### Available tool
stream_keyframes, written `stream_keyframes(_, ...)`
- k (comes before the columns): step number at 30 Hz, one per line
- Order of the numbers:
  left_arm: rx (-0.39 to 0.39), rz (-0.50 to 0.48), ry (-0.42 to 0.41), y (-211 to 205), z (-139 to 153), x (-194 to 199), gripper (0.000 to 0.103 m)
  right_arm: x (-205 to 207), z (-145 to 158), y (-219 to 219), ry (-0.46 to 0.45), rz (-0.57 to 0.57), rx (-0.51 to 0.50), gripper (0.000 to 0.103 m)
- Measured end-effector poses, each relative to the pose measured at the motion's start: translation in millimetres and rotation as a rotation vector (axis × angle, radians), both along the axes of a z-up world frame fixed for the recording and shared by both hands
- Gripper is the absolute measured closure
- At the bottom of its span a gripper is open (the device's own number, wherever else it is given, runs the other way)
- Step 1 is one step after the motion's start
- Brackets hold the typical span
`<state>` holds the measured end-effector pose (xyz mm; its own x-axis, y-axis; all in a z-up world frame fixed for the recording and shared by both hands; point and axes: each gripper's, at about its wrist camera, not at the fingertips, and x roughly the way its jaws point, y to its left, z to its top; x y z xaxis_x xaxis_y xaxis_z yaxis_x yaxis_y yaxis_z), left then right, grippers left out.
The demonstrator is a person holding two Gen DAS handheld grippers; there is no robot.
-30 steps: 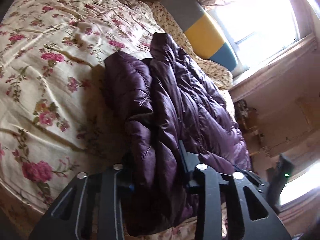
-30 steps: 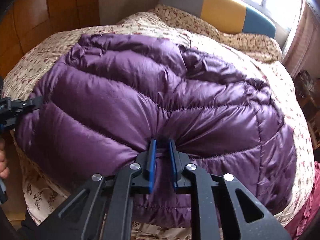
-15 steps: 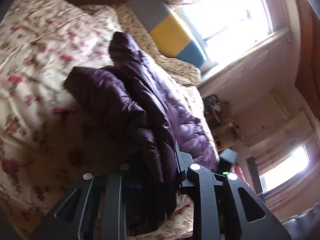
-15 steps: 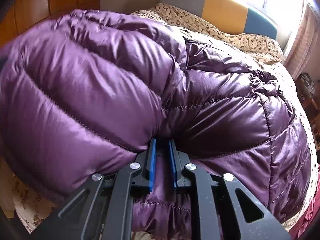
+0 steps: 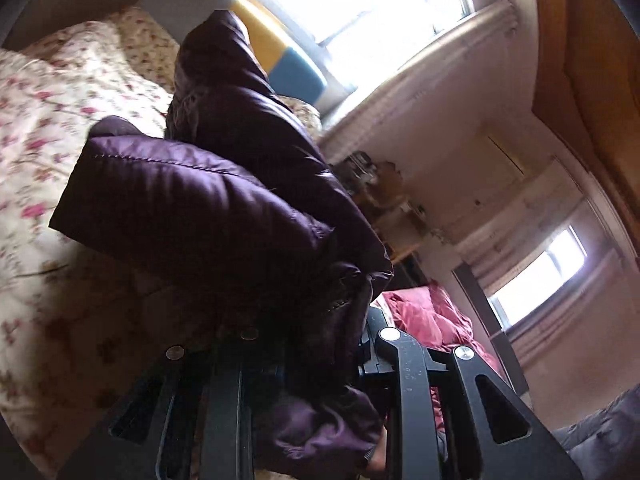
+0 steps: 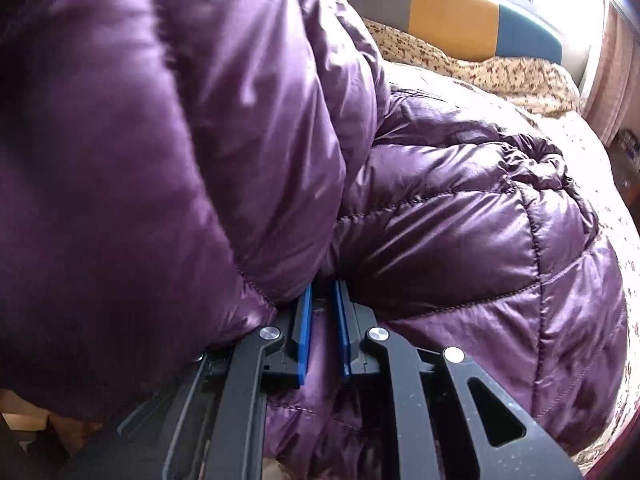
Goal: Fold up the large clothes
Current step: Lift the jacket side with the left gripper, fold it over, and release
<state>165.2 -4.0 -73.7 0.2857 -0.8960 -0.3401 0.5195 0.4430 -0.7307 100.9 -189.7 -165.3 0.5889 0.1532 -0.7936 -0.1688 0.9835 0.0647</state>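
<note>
On the floral-quilted bed [image 6: 592,168] we see the quilted purple down jacket [image 6: 460,220]; left claw [image 5: 320,344] clamps one raised edge, right claw [image 6: 322,320] pinches its hem, jaws nearly closed.

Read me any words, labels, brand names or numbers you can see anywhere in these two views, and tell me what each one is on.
None: no readable text in either view.
Purple puffer jacket: no label or logo shows.
Clutter on the shelf by the window: too blurred to tell.
</note>
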Motion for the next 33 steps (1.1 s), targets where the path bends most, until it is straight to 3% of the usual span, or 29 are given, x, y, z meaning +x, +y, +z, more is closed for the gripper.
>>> stream_keyframes(3,0.0,-0.032,-0.005,-23,6,7,0.08,-12,20,-25,-0.028,-0.027,0.033,0.077)
stream_keyframes(7,0.035,-0.07,-0.006,-54,9,13,0.08,-32,40,-70,-0.064,-0.128,-0.003,0.076)
stream_keyframes(15,0.159,-0.088,0.03,-122,-4,24,0.08,-54,49,-161,-0.029,-0.332,-0.101,0.076)
stream_keyframes(19,0.232,-0.075,0.055,-156,-17,32,0.08,-57,47,-196,0.008,-0.395,-0.131,0.073)
stream_keyframes(21,0.267,-0.065,0.065,-171,-22,32,0.08,-56,47,-211,0.024,-0.416,-0.137,0.065)
stream_keyframes(29,0.417,-0.072,0.05,-236,-52,32,0.08,-60,27,-262,0.076,-0.48,-0.136,0.064)
stream_keyframes(31,0.436,-0.076,0.038,-247,-53,26,0.079,-55,22,-270,0.082,-0.49,-0.129,0.064)
stream_keyframes(33,0.442,-0.084,0.022,-250,-49,20,0.07,-55,20,-270,0.083,-0.497,-0.118,0.064)
